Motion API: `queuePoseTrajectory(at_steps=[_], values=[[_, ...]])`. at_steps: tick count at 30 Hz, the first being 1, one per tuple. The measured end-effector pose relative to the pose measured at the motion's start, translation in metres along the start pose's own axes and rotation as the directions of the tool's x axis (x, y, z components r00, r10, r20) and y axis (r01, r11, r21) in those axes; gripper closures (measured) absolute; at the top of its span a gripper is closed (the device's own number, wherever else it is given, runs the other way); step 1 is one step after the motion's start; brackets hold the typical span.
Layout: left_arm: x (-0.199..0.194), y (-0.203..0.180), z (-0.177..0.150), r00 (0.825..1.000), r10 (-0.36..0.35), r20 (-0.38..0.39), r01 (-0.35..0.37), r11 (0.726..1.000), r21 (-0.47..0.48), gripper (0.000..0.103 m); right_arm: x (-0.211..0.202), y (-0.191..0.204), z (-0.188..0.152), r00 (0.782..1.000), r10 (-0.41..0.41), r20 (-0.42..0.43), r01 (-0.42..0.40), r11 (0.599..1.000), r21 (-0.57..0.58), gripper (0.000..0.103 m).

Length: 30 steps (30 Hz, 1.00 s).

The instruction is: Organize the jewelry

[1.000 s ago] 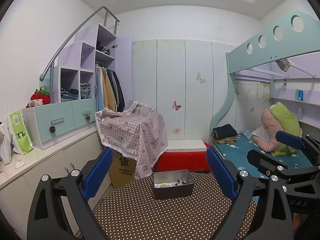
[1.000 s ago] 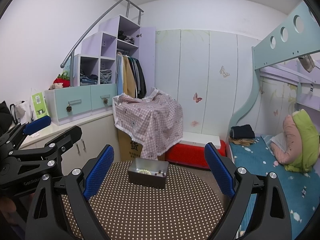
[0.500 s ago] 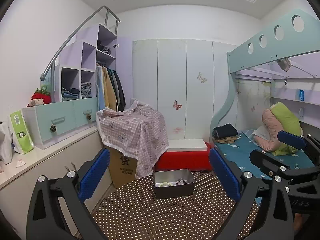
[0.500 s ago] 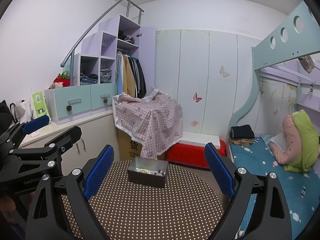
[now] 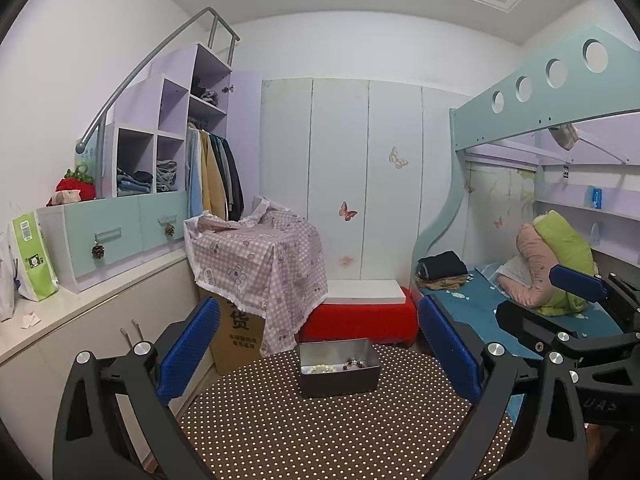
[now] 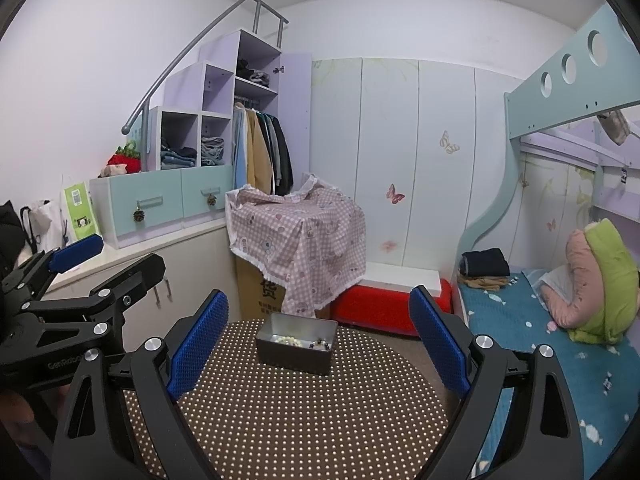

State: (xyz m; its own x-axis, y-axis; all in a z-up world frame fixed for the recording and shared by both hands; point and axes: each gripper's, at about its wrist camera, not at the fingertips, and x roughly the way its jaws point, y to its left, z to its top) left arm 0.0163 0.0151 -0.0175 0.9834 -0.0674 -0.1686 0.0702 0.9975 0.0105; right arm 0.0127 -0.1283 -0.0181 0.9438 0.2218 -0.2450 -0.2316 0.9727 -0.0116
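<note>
A small grey metal box (image 5: 338,367) (image 6: 295,343) stands at the far side of a round brown table (image 5: 320,424) (image 6: 288,404) with white dots. Inside it lie a pale bead bracelet (image 5: 318,368) (image 6: 285,338) and a dark bead bracelet (image 5: 354,364) (image 6: 320,345). My left gripper (image 5: 318,350) is open, well short of the box, with nothing between its blue pads. My right gripper (image 6: 318,344) is open too, held back from the box and empty. Each gripper shows at the edge of the other's view: the left gripper (image 6: 60,280), the right gripper (image 5: 560,304).
Behind the table stand a cardboard box under a pink checked cloth (image 5: 260,264) and a red bench (image 5: 360,320). A white counter with teal drawers (image 5: 112,236) runs along the left. A bunk bed with a blue sheet (image 6: 520,320) and pillows lies to the right.
The left gripper's blue pads have spread slightly wider apart. The box and the right gripper stay where they were.
</note>
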Motion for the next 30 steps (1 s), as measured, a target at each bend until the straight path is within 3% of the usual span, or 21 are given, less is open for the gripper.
queuePoseTrajectory(at_steps=[30], values=[[-0.0031,-0.0002,0.0006,1.000,0.006,0.008,-0.006,1.000,0.011,0.007,0.0003,-0.0004,0.0024,1.000,0.003,-0.004,-0.003,1.000,0.002,0.014]])
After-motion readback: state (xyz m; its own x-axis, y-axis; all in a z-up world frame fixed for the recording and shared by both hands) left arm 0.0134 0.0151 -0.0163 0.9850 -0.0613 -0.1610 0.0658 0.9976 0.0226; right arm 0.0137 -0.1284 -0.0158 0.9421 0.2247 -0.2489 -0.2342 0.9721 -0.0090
